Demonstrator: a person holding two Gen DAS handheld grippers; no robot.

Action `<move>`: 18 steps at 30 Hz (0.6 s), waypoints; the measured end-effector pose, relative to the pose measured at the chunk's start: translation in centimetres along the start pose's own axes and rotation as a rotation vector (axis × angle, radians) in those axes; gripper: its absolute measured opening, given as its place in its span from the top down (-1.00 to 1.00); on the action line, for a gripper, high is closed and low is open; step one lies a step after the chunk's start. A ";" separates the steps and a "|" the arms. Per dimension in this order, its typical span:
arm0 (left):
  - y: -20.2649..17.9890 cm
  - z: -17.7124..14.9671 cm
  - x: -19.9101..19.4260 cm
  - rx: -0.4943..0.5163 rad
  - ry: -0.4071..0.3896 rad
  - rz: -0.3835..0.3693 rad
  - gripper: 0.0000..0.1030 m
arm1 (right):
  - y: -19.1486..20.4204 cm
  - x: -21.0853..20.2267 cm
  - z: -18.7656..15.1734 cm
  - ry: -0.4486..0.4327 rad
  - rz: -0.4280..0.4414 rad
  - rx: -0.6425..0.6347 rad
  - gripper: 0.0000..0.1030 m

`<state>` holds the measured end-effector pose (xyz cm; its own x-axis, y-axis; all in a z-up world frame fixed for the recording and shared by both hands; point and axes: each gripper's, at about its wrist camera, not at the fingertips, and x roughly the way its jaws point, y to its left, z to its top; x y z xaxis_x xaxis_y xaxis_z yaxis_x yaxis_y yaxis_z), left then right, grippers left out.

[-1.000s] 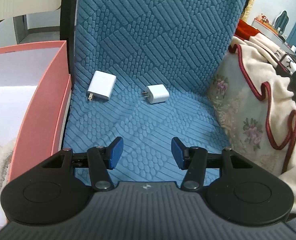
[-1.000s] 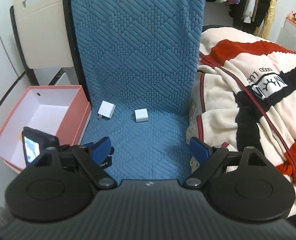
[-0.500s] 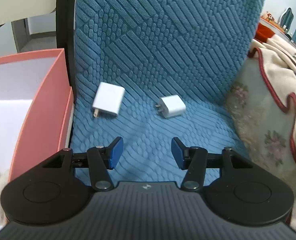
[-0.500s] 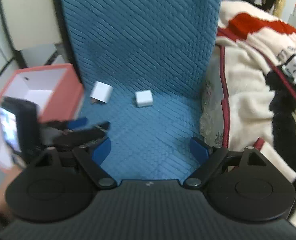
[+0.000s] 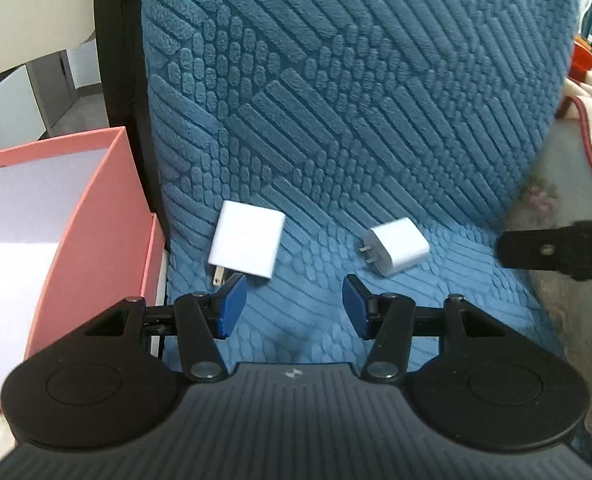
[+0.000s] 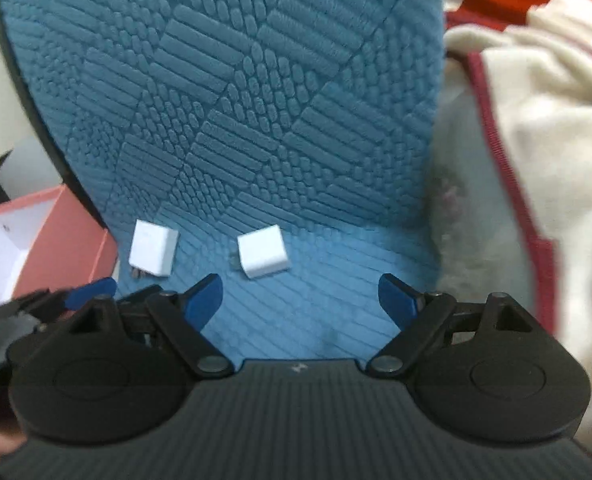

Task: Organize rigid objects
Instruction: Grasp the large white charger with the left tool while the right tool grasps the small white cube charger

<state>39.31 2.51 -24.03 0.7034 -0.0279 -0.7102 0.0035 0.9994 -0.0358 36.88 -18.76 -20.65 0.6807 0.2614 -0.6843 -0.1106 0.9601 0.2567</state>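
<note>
The left gripper (image 5: 294, 304) has its jaws spread with nothing between them, low over the seat of a chair covered in a blue textured cover (image 5: 336, 120). Its left blue pad sits just below the prongs of a flat white charger (image 5: 248, 239) that lies on the seat, prongs pointing toward the camera. To the right of that, apart from it, lies a smaller cube charger (image 5: 398, 246), prongs aimed left and forward.

The right gripper (image 6: 300, 300) also has its jaws spread wide and empty, hovering over the same seat. The cube charger (image 6: 263, 256) lies just ahead of its left pad, and the flat charger (image 6: 153, 253) is farther left. The left gripper (image 6: 136, 296) shows, blurred, at the lower left of this view.

A pink box (image 5: 96, 240) with a white inside stands open just left of the chair. A cream blanket with red trim (image 6: 536, 160) lies on the right.
</note>
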 end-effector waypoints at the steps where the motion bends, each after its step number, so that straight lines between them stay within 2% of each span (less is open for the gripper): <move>1: 0.1 0.2 0.3 0.006 -0.001 0.012 -0.15 | 0.0 1.0 0.2 0.013 0.023 0.022 -0.66; 3: 0.3 0.5 0.9 0.026 -0.002 0.043 -0.15 | 0.1 2.5 0.4 0.039 0.044 0.066 -0.55; 5: 0.6 0.8 1.4 0.029 0.000 0.062 -0.15 | 0.3 3.8 0.8 0.038 0.055 0.078 -0.55; 8: 1.2 1.1 2.2 0.016 0.008 0.058 -0.15 | 0.7 6.0 1.4 0.040 0.034 0.052 -0.53; 11: 1.5 1.2 3.2 0.031 0.026 0.087 -0.15 | 0.6 8.3 1.7 0.062 0.014 0.037 -0.38; 15: 1.6 1.5 3.8 0.037 0.032 0.089 -0.15 | 0.8 10.5 1.5 0.094 0.033 -0.003 -0.36; 18: 2.0 1.6 4.2 0.031 0.047 0.097 -0.15 | 1.2 11.3 1.1 0.093 0.016 -0.050 -0.36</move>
<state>43.42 4.39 -25.94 0.6673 0.0690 -0.7416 -0.0408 0.9976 0.0561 45.23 -14.73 -27.30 0.6087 0.2823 -0.7415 -0.1581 0.9590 0.2353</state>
